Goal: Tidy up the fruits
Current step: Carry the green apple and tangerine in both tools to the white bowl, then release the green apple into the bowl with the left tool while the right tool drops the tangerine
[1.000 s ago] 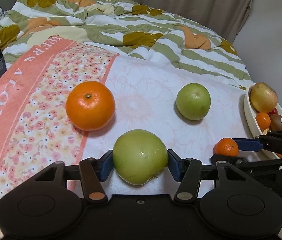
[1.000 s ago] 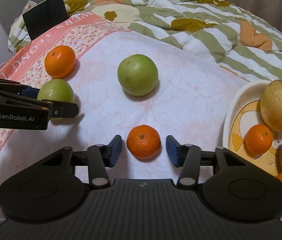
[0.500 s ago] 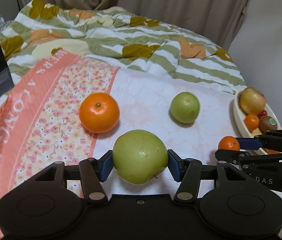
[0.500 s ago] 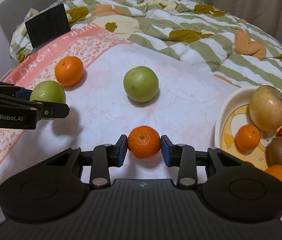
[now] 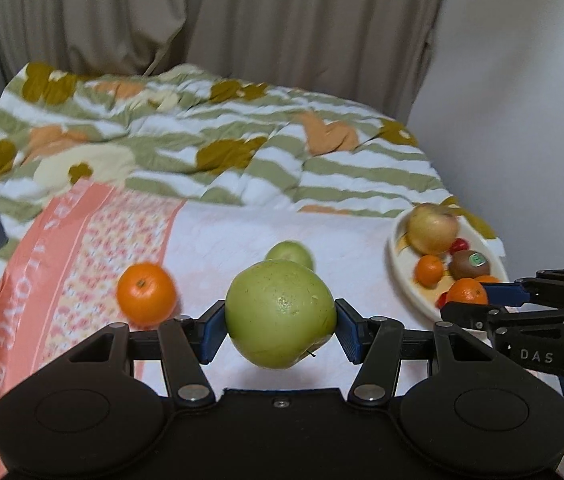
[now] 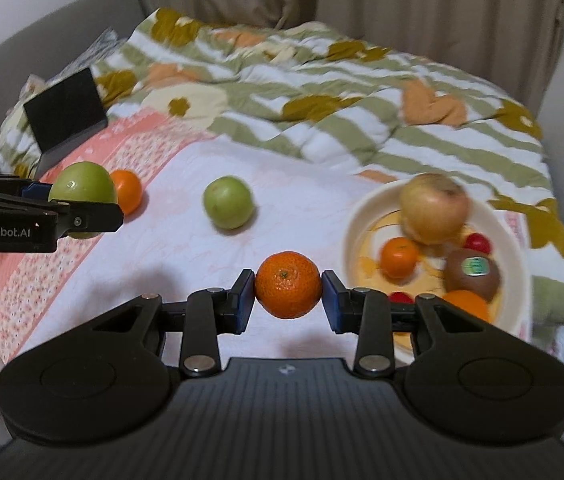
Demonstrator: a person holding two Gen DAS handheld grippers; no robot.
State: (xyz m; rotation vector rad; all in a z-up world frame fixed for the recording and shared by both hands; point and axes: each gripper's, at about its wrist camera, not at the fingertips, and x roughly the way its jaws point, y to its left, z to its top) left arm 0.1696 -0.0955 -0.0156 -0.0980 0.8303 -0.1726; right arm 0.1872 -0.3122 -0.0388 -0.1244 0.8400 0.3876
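— Both grippers are lifting off the bedsheet (image 6: 186,256) since a second ago, tilting downward?
— Yes: I'm clamping 1 green apple (image 5: 280,313) in the left gripper (image 5: 280,330), 1 mandarin (image 6: 288,284) in the right gripper (image 6: 288,300), beside the plate (image 6: 515,248).

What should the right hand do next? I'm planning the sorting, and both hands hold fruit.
Probably carry the tangerine right, over the plate. The right gripper already clamps it clear of the bedspread, and the plate holds the sorted fruit.
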